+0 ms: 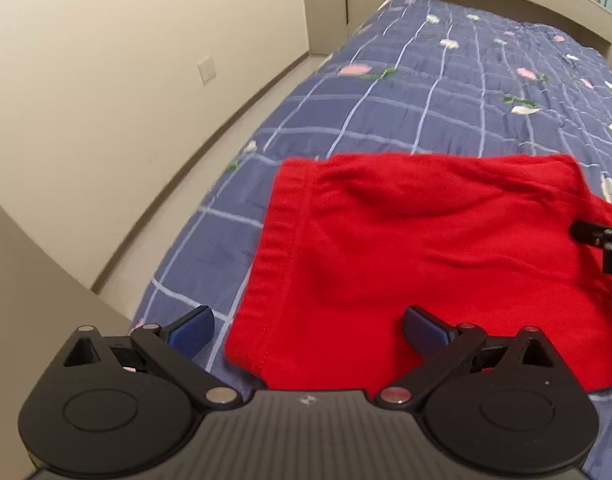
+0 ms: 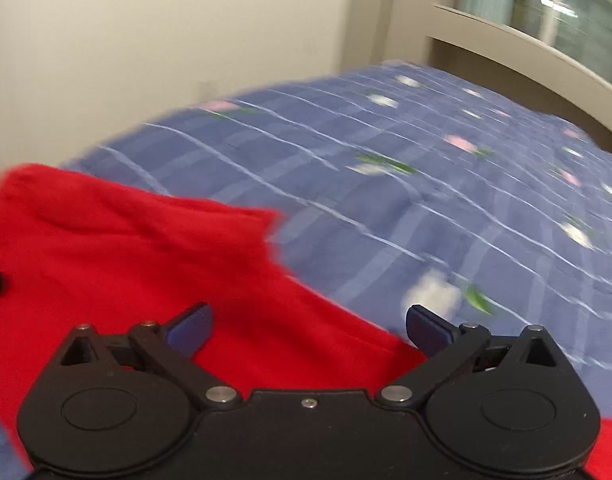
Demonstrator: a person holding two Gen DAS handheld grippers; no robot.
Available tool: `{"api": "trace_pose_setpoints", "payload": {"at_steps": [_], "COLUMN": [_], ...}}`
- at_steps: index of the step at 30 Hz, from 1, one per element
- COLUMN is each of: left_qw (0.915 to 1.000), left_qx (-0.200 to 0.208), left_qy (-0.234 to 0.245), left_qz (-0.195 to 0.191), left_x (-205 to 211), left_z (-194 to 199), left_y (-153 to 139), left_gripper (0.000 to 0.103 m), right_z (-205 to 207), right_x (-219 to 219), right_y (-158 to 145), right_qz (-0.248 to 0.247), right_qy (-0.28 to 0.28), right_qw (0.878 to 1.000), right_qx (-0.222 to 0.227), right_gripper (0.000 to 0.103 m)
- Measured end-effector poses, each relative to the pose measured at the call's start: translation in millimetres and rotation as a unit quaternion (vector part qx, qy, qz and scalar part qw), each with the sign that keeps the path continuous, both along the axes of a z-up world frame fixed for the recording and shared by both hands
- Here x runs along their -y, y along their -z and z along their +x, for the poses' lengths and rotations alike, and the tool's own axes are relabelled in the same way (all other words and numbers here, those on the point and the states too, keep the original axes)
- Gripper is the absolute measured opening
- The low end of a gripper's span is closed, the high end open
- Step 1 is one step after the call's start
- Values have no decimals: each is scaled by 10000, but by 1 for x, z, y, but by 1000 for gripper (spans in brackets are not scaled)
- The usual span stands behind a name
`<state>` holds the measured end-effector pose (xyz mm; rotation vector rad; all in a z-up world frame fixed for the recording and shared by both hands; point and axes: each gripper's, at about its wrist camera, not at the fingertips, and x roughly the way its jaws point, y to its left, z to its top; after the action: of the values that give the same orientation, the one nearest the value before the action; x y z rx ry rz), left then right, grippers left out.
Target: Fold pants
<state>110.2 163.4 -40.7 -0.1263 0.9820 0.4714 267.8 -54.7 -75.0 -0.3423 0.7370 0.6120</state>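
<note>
Apparently mid-fold: red pants [image 1: 418, 248] lie flat in a compact block on the blue plaid bedspread [image 1: 386, 92], left gripper [image 1: 308, 326] and right gripper [image 2: 309, 326] both spread wide, holding nothing, further folds possibly left.

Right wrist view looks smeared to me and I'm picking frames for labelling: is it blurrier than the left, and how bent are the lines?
Right wrist view: clear motion blur, streaking the blue checked floral quilt and the red fleece pants; window frame smeared. Left wrist view: sharper, waistband ribbing readable on the pants, slight softness. Both: strong fisheye bending, dark corners, even indoor light, no glare.
</note>
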Motion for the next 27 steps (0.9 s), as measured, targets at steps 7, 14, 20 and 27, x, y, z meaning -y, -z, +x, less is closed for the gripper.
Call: {"api": "trace_pose_setpoints", "payload": {"at_steps": [7, 14, 20, 27], "left_qw": [9991, 9932, 9867, 9805], "left_qx": [320, 601, 682, 781], "left_qy": [222, 966, 1459, 1795], "left_qz": [177, 236, 204, 174], "left_x": [29, 98, 172, 246], "left_z": [1, 20, 41, 64], "left_y": [-32, -43, -35, -27], "left_gripper": [102, 102, 102, 102], "right_z": [-42, -100, -128, -108], "right_x": [106, 245, 352, 438], "right_y": [-23, -22, -5, 9], "right_qz": [619, 1231, 1547, 2132], "right_qy": [1098, 2575, 3501, 3838], "right_qw": [9908, 9579, 9237, 8984], "right_qx": [487, 294, 158, 81], "right_gripper": [103, 103, 103, 103]}}
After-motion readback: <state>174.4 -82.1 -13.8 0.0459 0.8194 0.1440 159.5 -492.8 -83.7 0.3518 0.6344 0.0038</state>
